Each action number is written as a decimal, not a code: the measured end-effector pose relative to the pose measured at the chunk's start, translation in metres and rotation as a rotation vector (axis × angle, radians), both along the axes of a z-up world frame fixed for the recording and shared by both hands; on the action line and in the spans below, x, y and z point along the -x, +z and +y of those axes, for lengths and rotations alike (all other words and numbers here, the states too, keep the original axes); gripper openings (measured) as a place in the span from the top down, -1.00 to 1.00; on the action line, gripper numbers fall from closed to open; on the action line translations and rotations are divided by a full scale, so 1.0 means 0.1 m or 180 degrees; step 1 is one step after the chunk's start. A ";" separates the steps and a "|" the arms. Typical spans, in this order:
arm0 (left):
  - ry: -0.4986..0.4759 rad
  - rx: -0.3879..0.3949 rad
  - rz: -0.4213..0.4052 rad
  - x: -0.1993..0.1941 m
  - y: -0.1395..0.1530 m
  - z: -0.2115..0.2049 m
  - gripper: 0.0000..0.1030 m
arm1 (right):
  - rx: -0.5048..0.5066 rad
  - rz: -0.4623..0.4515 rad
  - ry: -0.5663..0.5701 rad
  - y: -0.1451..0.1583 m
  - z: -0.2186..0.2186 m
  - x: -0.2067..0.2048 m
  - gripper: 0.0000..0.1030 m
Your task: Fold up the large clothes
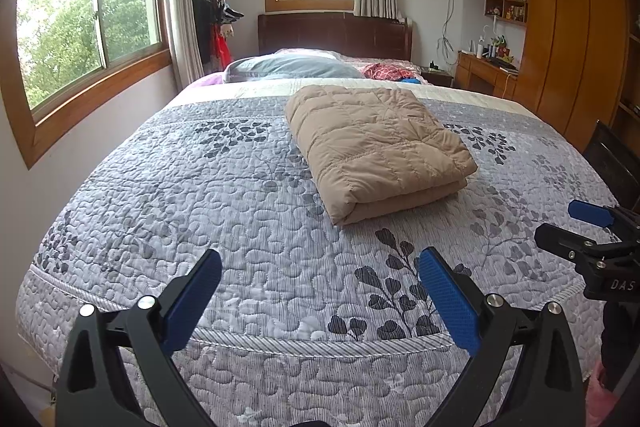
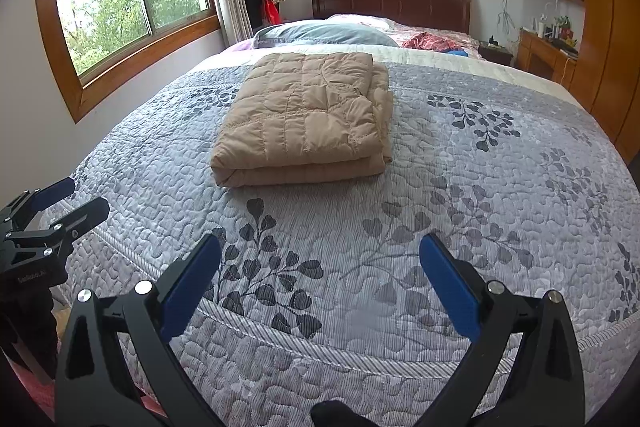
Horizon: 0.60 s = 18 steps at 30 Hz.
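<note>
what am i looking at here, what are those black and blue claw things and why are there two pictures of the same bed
Those are two hand-held grippers, one in each of a person's hands, each with a fisheye camera looking along its fingers. One picture comes from the left gripper, the other from the right gripper; each also glimpses its partner at the edge. Both are open and hold nothing. On the grey leaf-patterned quilt lies a tan quilted down garment, already folded into a neat rectangle. Pillows and red checked cloth sit near the headboard.
</note>
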<state>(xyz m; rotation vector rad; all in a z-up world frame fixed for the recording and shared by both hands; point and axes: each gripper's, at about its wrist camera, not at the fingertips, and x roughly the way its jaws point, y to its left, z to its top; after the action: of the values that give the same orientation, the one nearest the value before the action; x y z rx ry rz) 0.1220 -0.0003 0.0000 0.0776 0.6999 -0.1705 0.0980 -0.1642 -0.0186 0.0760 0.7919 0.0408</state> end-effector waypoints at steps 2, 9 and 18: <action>-0.0004 -0.0005 0.0006 0.00 0.00 0.00 -0.92 | -0.0001 0.0006 -0.0001 -0.01 0.00 0.00 -0.92; -0.0006 -0.0005 0.0011 0.00 -0.01 0.00 -0.92 | 0.0010 0.0005 0.0019 -0.01 0.00 -0.01 -0.92; -0.0022 0.0021 0.0016 -0.02 -0.02 0.00 -0.92 | 0.0003 0.0027 0.0020 -0.02 -0.02 -0.03 -0.92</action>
<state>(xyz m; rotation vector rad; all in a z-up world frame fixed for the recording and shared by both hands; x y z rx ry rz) 0.1242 -0.0001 -0.0016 0.0733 0.7041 -0.1798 0.1008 -0.1660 -0.0210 0.0729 0.8008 0.0461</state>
